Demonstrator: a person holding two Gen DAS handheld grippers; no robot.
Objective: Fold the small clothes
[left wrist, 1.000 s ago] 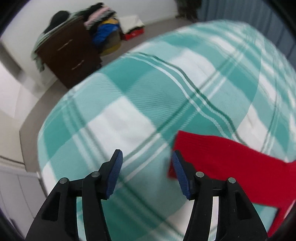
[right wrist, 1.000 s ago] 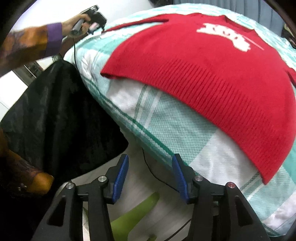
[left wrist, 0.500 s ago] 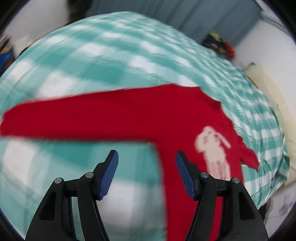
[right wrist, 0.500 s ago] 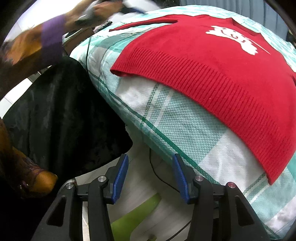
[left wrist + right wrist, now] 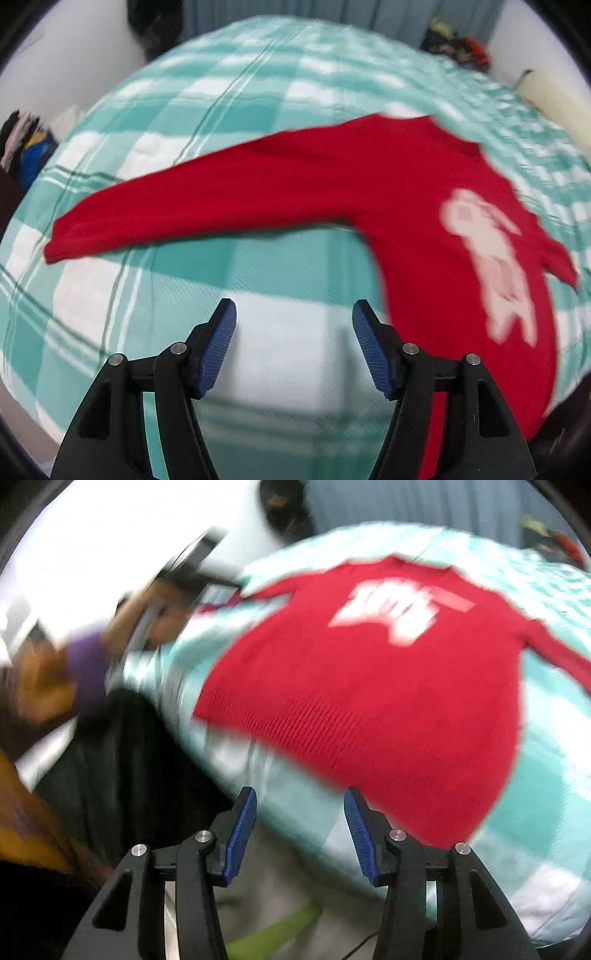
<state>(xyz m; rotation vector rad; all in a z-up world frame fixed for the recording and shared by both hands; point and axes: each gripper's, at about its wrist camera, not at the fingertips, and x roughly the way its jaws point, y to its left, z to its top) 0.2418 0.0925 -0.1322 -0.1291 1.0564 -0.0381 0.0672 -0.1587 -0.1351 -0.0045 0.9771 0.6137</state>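
A red knit sweater [image 5: 369, 184] with a white print lies flat on a teal and white checked bed [image 5: 221, 92], one sleeve stretched out to the left. My left gripper [image 5: 293, 332] is open and empty, above the blanket just below that sleeve. The sweater [image 5: 369, 686] also shows in the right wrist view, hem toward me. My right gripper [image 5: 299, 823] is open and empty, off the bed's near edge in front of the hem. The person's left hand and its gripper [image 5: 184, 576] show blurred at the upper left of the right wrist view.
A pile of clothes [image 5: 22, 147] sits at the far left beyond the bed, and more things [image 5: 458, 44] lie at the back right by the grey curtain. A black cloth [image 5: 122, 760] hangs beside the bed's near edge. The floor shows below with a green object [image 5: 273, 930].
My left gripper has swung right from the sleeve cuff to face the whole sweater. My right gripper has moved up toward the hem. Both stay open.
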